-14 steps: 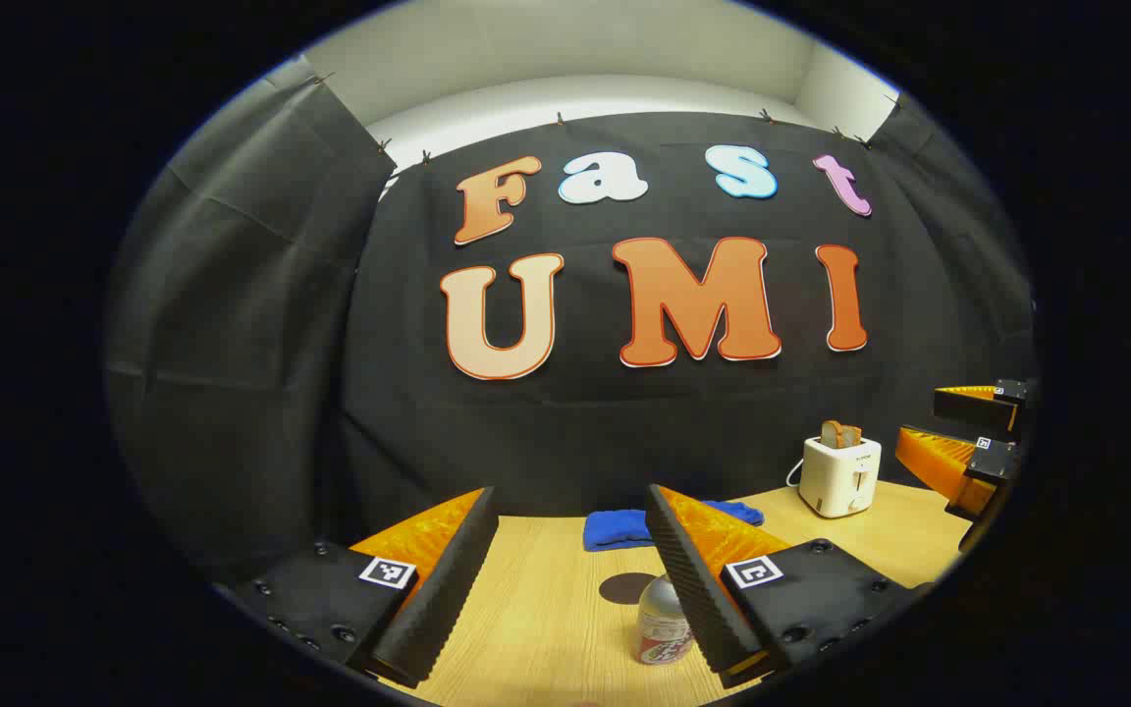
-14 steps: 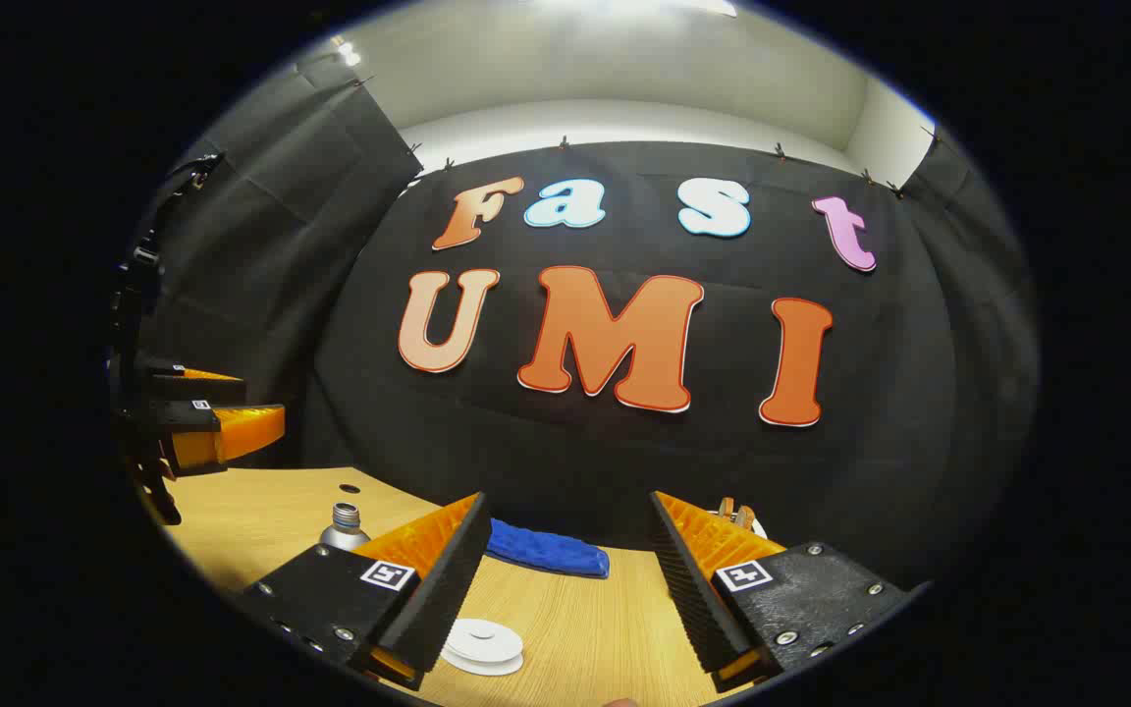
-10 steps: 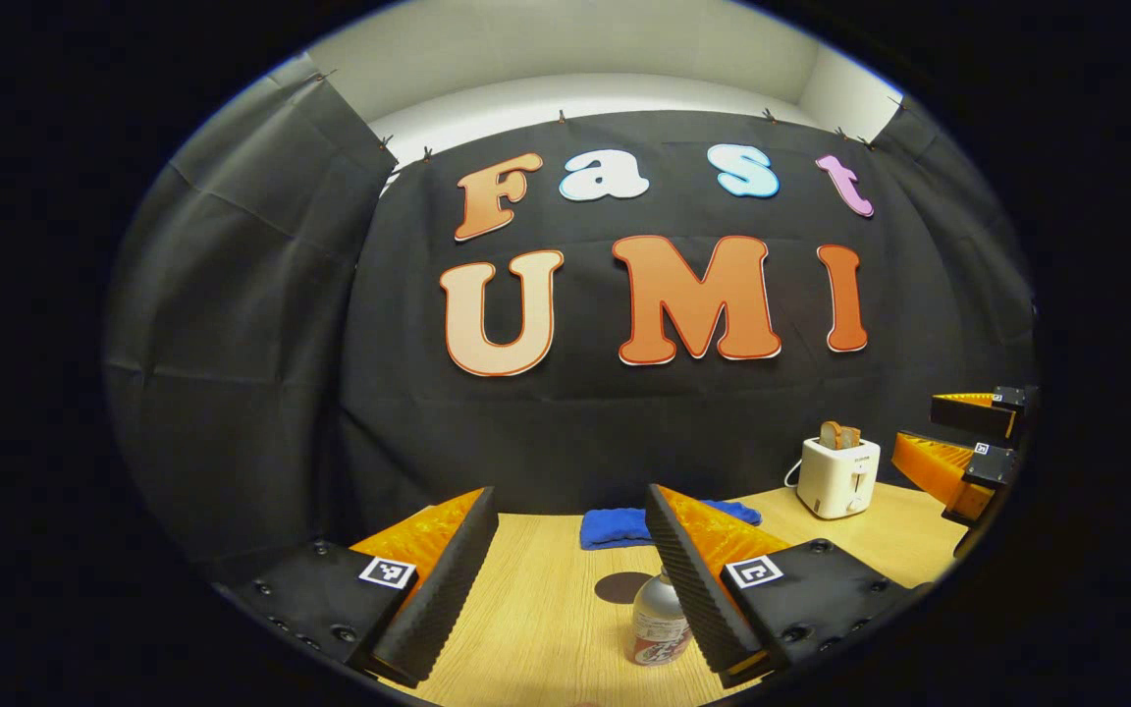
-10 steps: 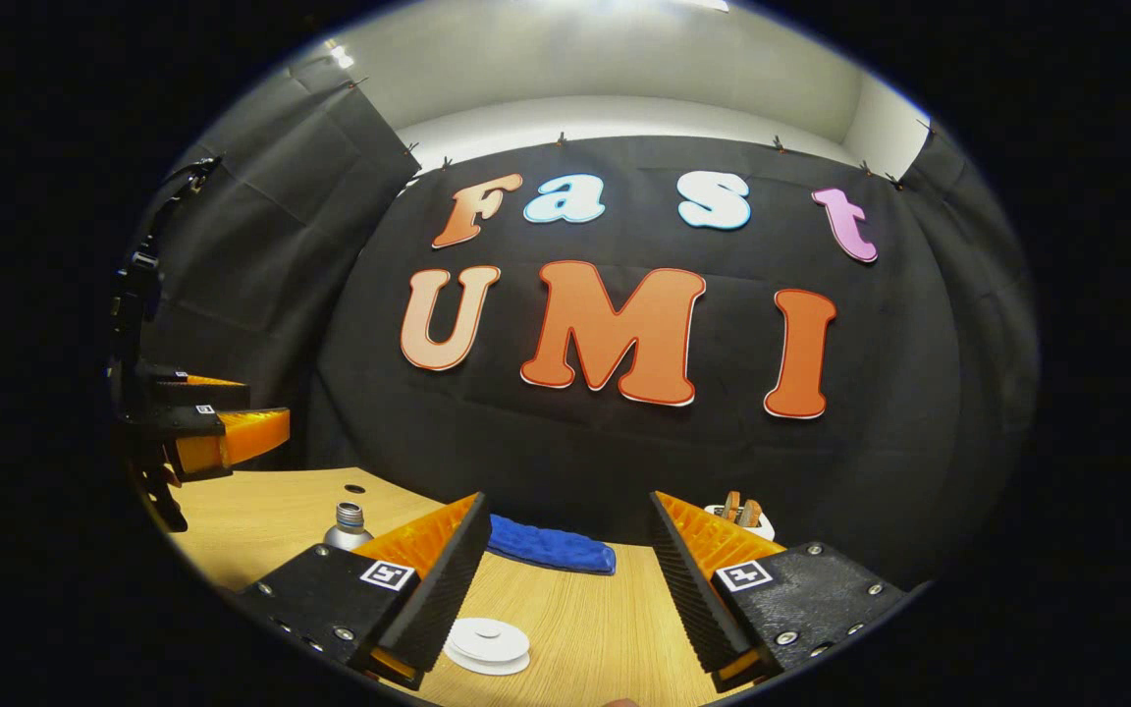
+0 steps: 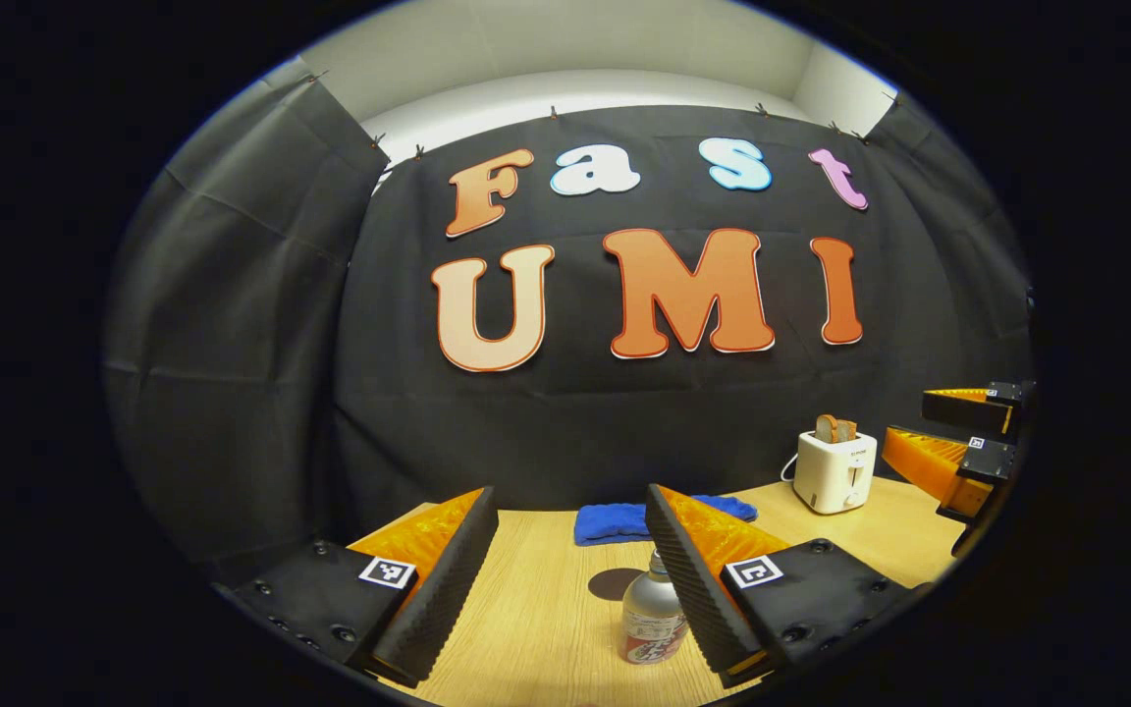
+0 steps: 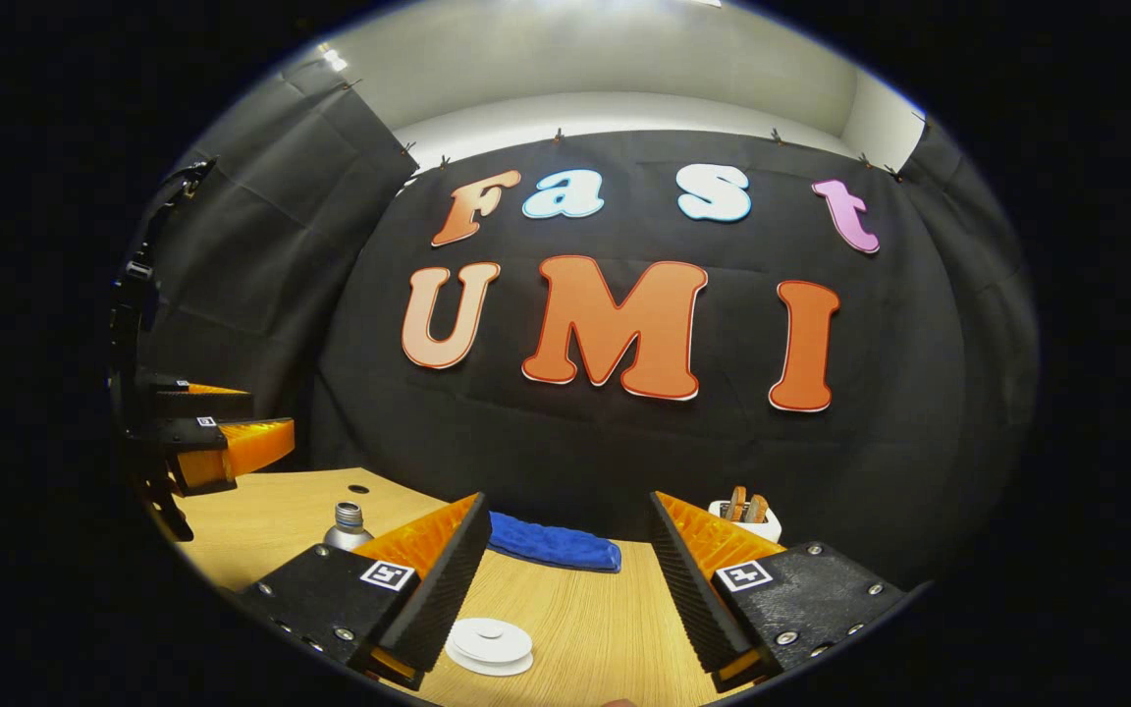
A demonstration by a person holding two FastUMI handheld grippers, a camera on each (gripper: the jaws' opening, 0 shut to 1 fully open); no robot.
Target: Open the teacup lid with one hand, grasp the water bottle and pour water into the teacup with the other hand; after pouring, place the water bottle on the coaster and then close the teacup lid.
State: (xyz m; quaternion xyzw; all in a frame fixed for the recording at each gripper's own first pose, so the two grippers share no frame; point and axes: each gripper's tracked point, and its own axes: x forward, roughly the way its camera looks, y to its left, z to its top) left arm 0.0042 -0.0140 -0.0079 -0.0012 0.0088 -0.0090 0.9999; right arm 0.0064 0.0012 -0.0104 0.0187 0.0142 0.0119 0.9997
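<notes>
Both held over the desk [image 5: 536, 628], the left gripper [image 5: 565, 579] gapes empty, the water bottle [image 5: 652, 624] just by its right finger, probably lined up for grasping; the right gripper [image 6: 565, 579] gapes above the white teacup lid [image 6: 490, 644], cup hidden; farther, the dark coaster [image 5: 615, 583], blue cloth [image 6: 554, 546], toaster [image 5: 834, 471].

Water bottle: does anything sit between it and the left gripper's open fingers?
Nothing visible does. In the left gripper view the water bottle stands on bare table ahead of the left gripper, close beside one finger; the dark coaster lies behind it.
</notes>
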